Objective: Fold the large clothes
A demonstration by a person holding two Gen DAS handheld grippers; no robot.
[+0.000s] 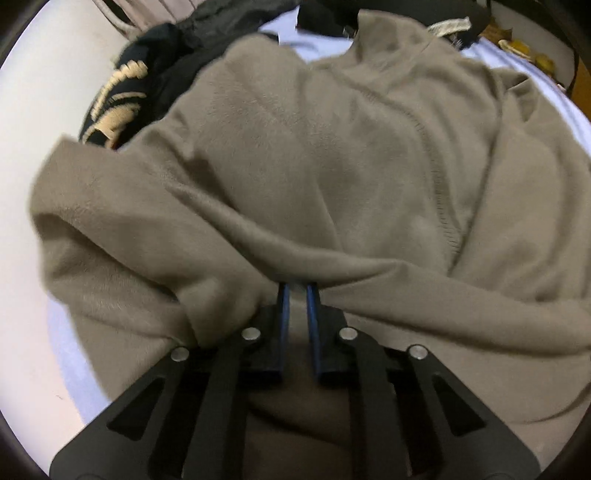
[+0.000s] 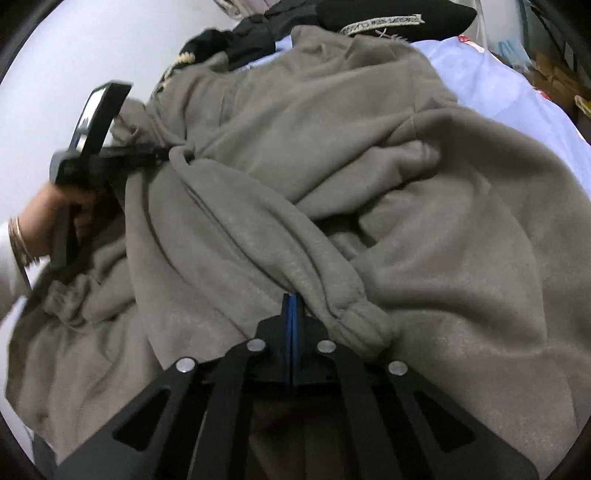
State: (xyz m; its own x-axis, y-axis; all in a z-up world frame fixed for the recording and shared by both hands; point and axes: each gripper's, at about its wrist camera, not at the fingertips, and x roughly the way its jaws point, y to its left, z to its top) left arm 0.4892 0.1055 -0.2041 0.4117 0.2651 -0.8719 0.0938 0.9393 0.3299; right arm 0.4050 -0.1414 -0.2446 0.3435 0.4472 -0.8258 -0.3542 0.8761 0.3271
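A: The taupe sweatshirt (image 2: 295, 192) sprawls bunched over the pale sheet (image 2: 517, 96) — its bulk could drag.

B: Right gripper (image 2: 292, 306), at six o'clock, pinches a fold; left gripper (image 1: 297, 291), slightly parted over fabric, might slip — grip uncertain.

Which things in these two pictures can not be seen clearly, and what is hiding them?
- Left tongs tips, left view: under a fold of the sweatshirt.
- Right tongs tips, right view: buried under the cuff.
- Black clothes, left view: partly covered by the sweatshirt, blurred.
- Label text, right view: too small.
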